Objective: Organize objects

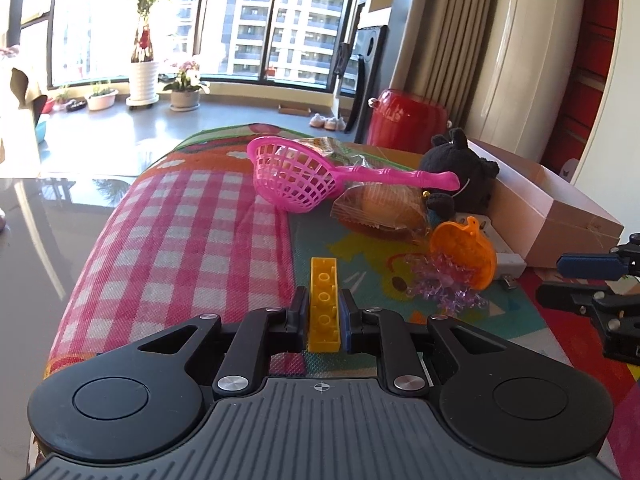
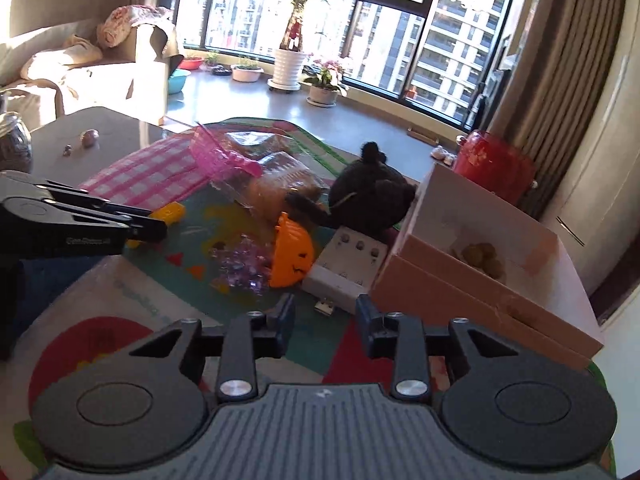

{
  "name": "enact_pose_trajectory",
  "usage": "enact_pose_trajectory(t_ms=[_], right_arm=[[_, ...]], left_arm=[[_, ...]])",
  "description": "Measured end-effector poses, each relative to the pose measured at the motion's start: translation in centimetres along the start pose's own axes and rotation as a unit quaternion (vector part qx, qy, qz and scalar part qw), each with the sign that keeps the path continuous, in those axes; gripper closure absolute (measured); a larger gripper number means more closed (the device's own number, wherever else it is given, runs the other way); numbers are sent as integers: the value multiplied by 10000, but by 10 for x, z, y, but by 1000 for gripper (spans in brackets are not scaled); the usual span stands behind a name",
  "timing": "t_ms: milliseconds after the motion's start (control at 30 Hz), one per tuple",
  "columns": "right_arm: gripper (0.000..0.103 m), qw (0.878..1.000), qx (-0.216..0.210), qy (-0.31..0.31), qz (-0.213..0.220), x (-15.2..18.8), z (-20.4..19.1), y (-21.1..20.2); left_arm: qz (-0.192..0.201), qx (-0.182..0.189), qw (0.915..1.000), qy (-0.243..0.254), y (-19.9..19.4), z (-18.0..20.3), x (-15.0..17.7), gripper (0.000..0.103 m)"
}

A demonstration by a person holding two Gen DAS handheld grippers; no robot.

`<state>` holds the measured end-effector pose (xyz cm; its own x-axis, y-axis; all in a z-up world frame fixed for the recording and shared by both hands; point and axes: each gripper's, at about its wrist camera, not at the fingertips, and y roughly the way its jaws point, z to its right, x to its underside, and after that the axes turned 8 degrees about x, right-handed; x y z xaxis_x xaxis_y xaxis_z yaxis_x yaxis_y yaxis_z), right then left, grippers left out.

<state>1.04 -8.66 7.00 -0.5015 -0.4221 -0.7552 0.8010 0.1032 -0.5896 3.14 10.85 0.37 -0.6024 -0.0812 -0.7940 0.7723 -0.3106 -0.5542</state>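
**Left holding yellow brick; right empty over the mat**

Your left hand-held gripper is clamping a yellow building brick between its pads, the brick lying lengthwise along the fingers with its studded face up and its far end sticking out past the fingertips. It is hovering over the seam where the pink checked cloth is meeting the colourful play mat on the desk.

Your right hand-held gripper is standing with a clear gap between its fingers and nothing is sitting between them (only mat is showing through the gap). It is pointing toward a white charger block lying just in front of it, touching the near side of an open cardboard box.

Beyond the brick, a pile is sitting on the mat: an orange pumpkin-shaped container is tipped on its side with purple crystal beads spilling beside it, a wrapped bun is lying behind that, a pink plastic scoop basket is resting with its handle across the bun's wrapper, and a black plush toy is leaning against the box.
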Motion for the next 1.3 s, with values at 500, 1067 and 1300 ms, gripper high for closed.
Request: enact_pose_trajectory(t_ms=[500, 1067, 1300], right_arm=[[33, 9988, -302, -388, 90, -27, -50, 65], [44, 9972, -625, -179, -365, 40, 4, -12], [32, 9978, -365, 340, -447, 65, 31, -23]], left_arm=[[117, 266, 9980, -561, -5, -19, 1, 85], [-250, 626, 9955, 670, -11, 48, 18, 85], [-351, 654, 9953, 627, -8, 62, 22, 78]])
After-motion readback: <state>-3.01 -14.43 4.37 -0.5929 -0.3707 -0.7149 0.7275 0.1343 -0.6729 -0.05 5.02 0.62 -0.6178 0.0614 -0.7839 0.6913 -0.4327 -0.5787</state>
